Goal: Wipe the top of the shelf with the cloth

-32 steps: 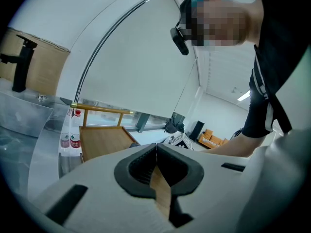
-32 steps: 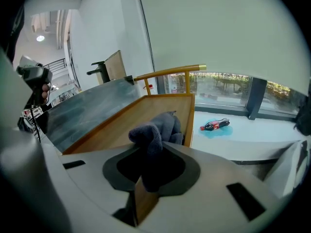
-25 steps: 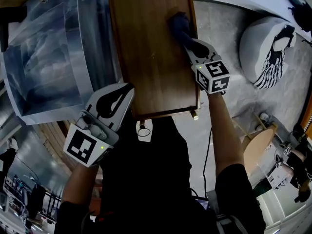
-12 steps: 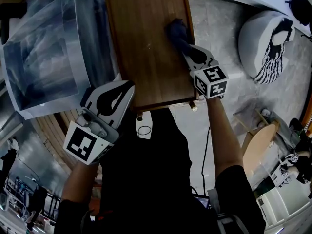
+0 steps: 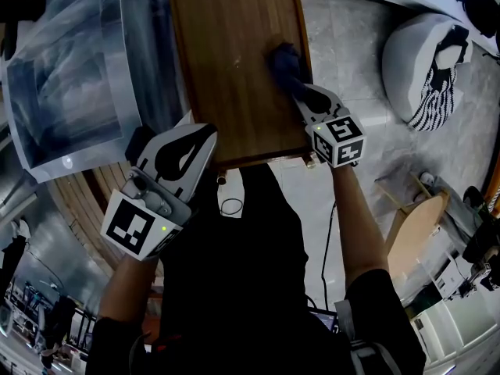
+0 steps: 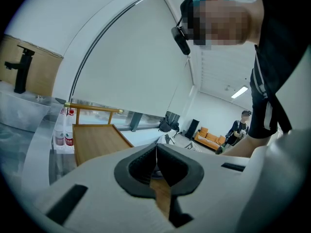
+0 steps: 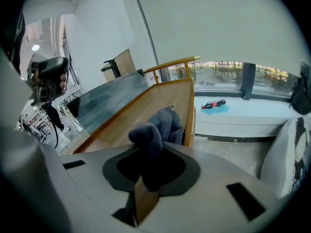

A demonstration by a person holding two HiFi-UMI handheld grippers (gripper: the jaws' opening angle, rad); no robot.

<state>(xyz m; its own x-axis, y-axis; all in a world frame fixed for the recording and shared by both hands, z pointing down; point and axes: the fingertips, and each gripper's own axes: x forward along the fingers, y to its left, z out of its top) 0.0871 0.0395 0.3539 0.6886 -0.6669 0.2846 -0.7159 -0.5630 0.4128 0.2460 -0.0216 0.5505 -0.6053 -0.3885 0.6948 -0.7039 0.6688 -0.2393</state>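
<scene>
Clamping one cloth point(image 5: 284, 58), right gripper point(image 5: 303, 92) meets one shelf point(image 5: 226, 69); left gripper point(image 5: 201, 135) clenched, empty.

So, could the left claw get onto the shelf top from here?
Probably yes. The left claw, shut and empty, sits by the near left corner of the shelf top, with bare wood ahead; the cloth is at the right edge, in the right claw.

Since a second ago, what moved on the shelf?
The right tongs dragged the cloth a little toward the near end of the shelf top, along its right edge. They kept their grip on it. The left tongs stayed shut and empty by the near left corner.
</scene>
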